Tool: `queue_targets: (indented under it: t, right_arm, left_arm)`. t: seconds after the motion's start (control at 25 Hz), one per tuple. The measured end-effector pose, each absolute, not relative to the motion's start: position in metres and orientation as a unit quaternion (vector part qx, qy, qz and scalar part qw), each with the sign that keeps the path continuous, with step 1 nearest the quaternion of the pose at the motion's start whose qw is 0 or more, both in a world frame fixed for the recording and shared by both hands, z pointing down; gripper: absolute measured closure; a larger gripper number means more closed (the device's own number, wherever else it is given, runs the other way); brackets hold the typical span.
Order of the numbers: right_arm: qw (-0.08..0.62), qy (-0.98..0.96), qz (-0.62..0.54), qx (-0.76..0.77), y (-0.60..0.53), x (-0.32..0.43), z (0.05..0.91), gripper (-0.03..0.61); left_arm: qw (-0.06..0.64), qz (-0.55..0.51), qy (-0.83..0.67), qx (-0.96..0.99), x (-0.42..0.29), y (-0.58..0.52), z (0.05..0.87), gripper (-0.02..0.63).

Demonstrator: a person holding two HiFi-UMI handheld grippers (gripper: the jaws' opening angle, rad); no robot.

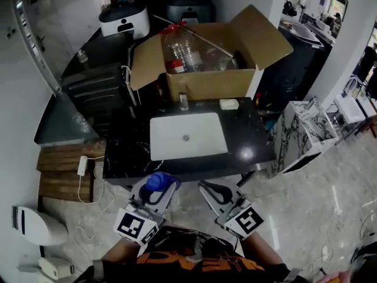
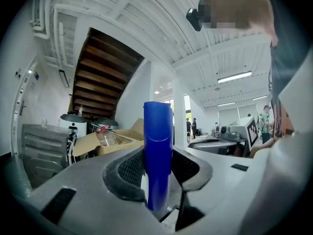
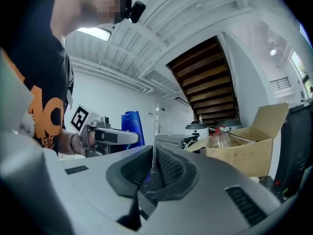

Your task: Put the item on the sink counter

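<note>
A tall blue plastic bottle was clamped upright between the ribbed dark pads of the left tongs, with its cap well above them. In the head view the left tongs and the bottle were held just short of the near edge of the black stone tabletop, not over it. The right tongs were closed on nothing, the pads met along a thin line. They were held just beside the left tongs. A white rectangular sink basin was set in the tabletop. An open brown cardboard box with clear plastic bottles inside was seen behind it.
</note>
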State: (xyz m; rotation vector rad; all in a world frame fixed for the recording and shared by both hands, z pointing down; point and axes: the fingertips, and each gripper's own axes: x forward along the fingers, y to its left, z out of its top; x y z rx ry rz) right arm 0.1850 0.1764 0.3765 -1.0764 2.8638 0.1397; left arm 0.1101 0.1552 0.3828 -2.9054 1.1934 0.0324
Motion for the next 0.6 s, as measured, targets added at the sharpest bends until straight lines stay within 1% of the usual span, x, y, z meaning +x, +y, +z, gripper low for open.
queue_targets:
  t: [0.12,0.32,0.6]
  right_arm:
    - [0.043,0.937,0.021,-0.346,0.148,0.177,0.375,0.541]
    - [0.04,0.938,0.014,-0.343,0.101,0.153,0.375,0.543]
    - [0.043,0.946,0.004,-0.322,0.04,0.115,0.368,0.545]
  left_arm:
    - [-0.004,0.008,0.392,-0.92,0.092,0.134,0.382,0.448]
    - [-0.012,0.011,0.412,-0.911,0.059,0.092,0.387,0.448]
    - [-0.005,0.007,0.42,-0.907,0.025,0.033,0.386,0.448]
